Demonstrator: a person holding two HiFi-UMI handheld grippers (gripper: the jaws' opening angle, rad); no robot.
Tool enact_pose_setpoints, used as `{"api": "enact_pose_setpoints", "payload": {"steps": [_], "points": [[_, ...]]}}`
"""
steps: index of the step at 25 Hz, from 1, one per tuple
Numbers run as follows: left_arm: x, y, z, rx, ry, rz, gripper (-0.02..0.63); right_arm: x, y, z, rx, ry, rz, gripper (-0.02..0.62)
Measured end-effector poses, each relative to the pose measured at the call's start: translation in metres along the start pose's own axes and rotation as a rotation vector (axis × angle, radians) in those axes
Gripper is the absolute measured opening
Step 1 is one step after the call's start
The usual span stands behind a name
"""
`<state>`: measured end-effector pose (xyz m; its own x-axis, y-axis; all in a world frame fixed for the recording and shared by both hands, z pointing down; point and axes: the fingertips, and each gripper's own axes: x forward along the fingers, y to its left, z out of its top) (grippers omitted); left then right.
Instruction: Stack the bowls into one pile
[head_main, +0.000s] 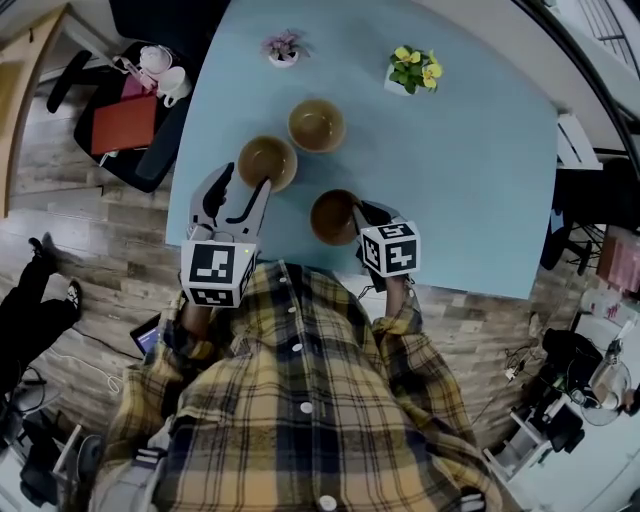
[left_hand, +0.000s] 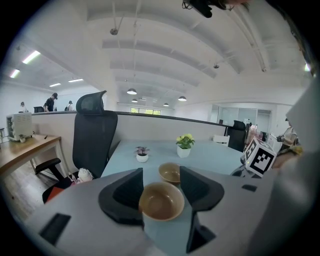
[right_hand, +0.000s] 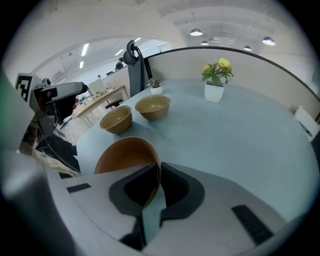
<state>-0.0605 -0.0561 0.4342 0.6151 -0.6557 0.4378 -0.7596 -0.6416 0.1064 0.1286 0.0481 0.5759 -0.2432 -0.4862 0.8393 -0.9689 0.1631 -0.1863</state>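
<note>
Jaws of the right gripper are pinched nearly together on the near rim of a round tan-brown bowl, with the bowl's thin wall clamped between the two dark pads. In the right gripper view this nearest bowl looks tipped, its open side facing left; whether its base has left the table cannot be told. In the head view it lies just below the centre of the frame, with the right gripper at its right edge.

The left gripper stands wide open and grips nothing. A second tan-brown bowl sits on the table in the gap between its jaws. The left jaw overlaps the bowl's edge in the left gripper view, but no pad presses on it.

The right gripper pitches steeply down onto the nearest bowl, while the left gripper lies flatter and points up the frame at the second bowl. Both are held close in front of a yellow-and-dark plaid shirt, whose sleeves reach up to the marker cubes.

Three bowls are on the light blue table, all apart and none stacked. The third bowl lies just up and right of the second. Two small potted plants stand near the top edge of the head view: one purple-leaved, one yellow-flowered. There are two grippers, each with one marker cube.
</note>
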Motion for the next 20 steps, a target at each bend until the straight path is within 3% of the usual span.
{"api": "enact_pose_setpoints", "payload": {"steps": [7,20], "points": [[-0.003,0.002,-0.001,-0.002,-0.004,0.006,0.218,-0.005,0.005,0.008,0.011,-0.032,0.044,0.018],[-0.004,0.014,0.004,-0.005,-0.03,0.021,0.216,-0.025,0.001,0.055,-0.04,-0.138,0.021,0.017]]}}
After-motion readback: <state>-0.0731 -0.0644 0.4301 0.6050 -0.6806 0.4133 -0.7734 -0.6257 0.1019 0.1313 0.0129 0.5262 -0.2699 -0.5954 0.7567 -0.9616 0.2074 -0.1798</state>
